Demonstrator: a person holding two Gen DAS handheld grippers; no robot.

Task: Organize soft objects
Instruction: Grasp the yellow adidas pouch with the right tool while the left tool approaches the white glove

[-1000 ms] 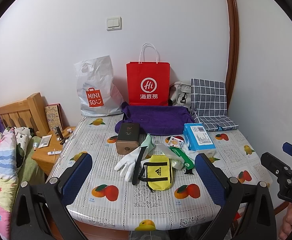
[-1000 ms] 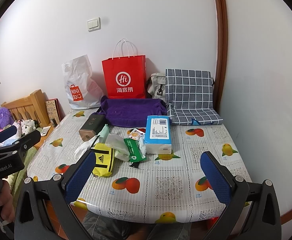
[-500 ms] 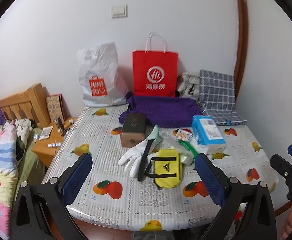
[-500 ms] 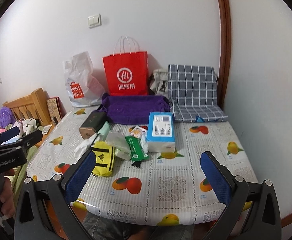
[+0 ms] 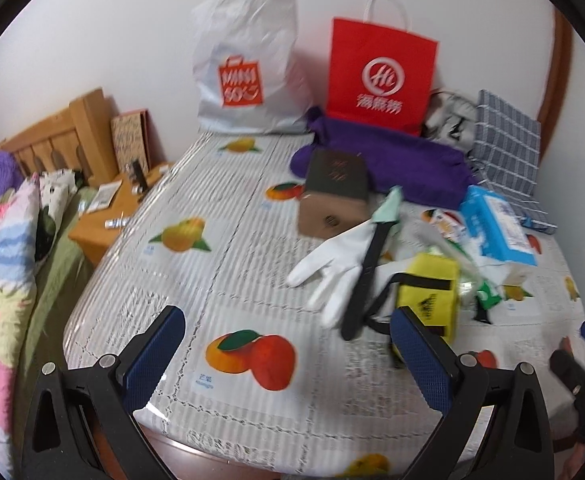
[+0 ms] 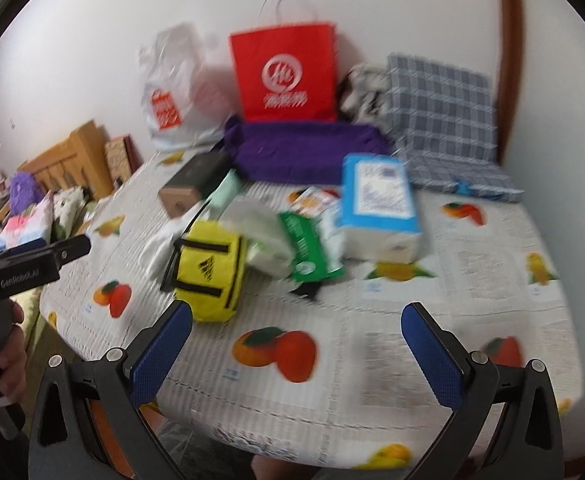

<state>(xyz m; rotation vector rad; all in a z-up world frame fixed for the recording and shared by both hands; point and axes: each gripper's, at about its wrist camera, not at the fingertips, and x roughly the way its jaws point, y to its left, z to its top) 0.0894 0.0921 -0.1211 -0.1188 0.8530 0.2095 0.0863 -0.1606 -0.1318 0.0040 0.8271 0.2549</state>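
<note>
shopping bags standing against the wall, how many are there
2. A white plastic shopping bag stands at the back left of the table, and a red paper shopping bag with white handles stands just right of it, behind the purple cloth. Others may be hidden behind them.

A home bedroom: wooden bed headboard (image 5: 56, 140), patterned bedding (image 5: 0, 264), shopping bags (image 5: 380, 64) along the wall

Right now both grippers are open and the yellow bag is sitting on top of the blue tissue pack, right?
Not quite. In the right wrist view the yellow bag lies on the tablecloth, apart from the blue tissue pack. The left gripper and right gripper are both open, as you said.
</note>
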